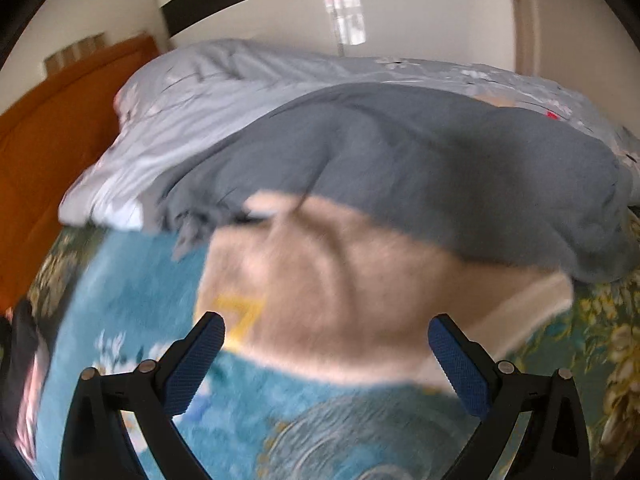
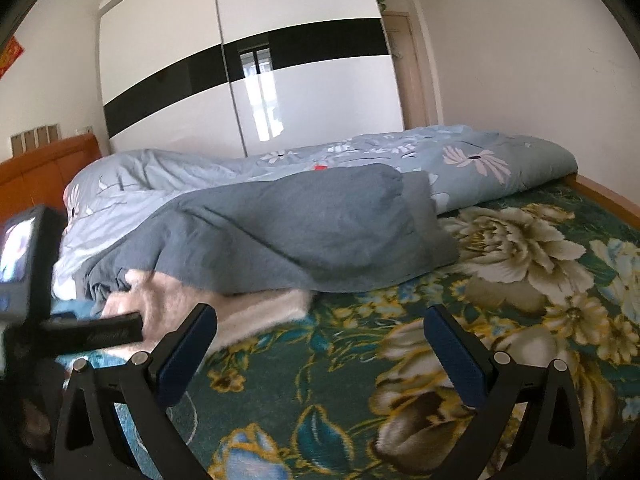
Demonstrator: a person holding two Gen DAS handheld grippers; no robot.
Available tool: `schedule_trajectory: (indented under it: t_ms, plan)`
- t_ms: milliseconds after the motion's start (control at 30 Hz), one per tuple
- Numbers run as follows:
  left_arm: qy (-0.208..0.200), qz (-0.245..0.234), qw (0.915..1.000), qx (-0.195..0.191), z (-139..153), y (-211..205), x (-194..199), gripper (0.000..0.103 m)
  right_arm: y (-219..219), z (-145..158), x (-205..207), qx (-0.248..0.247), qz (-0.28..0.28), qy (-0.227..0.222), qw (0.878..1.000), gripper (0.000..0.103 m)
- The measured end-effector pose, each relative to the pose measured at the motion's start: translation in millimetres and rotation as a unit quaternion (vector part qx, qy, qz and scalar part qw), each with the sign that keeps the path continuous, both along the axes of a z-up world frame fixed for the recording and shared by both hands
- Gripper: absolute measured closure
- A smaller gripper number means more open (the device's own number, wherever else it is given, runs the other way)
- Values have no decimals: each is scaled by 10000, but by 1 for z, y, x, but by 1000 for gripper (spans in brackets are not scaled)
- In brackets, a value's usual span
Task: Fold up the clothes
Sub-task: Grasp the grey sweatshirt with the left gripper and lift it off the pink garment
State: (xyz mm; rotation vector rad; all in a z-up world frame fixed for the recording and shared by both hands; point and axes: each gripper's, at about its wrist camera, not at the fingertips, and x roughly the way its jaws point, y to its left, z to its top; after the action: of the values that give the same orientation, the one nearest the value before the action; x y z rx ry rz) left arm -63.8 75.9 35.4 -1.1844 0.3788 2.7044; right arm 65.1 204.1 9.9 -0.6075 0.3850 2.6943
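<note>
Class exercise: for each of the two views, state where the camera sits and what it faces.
Left wrist: behind the open left claw, facing the cream garment under the grey garment.
Right wrist: behind the open right claw, low over the floral bedspread, facing the wardrobe; left claw at its left edge.
Shared: both garments, the pale blue quilt.

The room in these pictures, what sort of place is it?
Most likely a home bedroom: a bed with a floral bedspread, a rolled-back flowered duvet, and a sliding-door wardrobe behind.

Left wrist view: low, close over cream garment (image 1: 340, 280), facing wardrobe (image 1: 400, 16). Right wrist view: further right, same facing. Shared: grey garment (image 2: 280, 232), duvet (image 2: 400, 156).
</note>
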Motion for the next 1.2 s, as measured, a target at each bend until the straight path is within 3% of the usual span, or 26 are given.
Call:
schedule_trajectory:
  t_ms: [100,167,233,433,533,600,700,733,767,833,1067,1200]
  plan:
    - [88,-549,9980,-309,-6,38,-9,0,5,-2,-1,-126,8,-123,9998,0]
    - [261,-1031,9914,-766,-13,67,-3,0,9,-4,-2,-143,-28,-279,9995,0]
    - [469,-1590,9771,-1333,-25,95,-1,0,15,-5,-1,-94,-185,-412,9989,0]
    - [1102,-2362,9404,-2183,-41,143,-9,0,37,-8,8,-486,-434,-416,9970,0]
    - [1207,-2365,9399,-2149,-39,156,-20,2,44,-11,9,-680,-476,-457,9955,0]
    - [1280,-2330,9391,-2176,-39,162,-25,9,46,-14,8,-789,-470,-501,9945,0]
    - [1236,-2277,9445,-2022,-39,165,-32,37,47,-12,12,-896,-474,-353,9942,0]
    - [1144,-2349,9455,-1945,-39,166,-31,58,46,-11,13,-891,-466,-318,9944,0]
    - [1045,-2421,9463,-1873,-39,167,-31,73,46,-12,12,-887,-461,-337,9944,0]
    - [974,-2492,9467,-1792,-36,168,-30,94,46,-14,9,-925,-440,-390,9940,0]
    - [1222,-1945,9681,-998,18,144,-39,98,46,-12,12,-1018,-386,-310,9936,0]
    - [1564,-1652,9727,-460,69,116,-28,99,47,-6,17,-1035,-417,-167,9936,0]
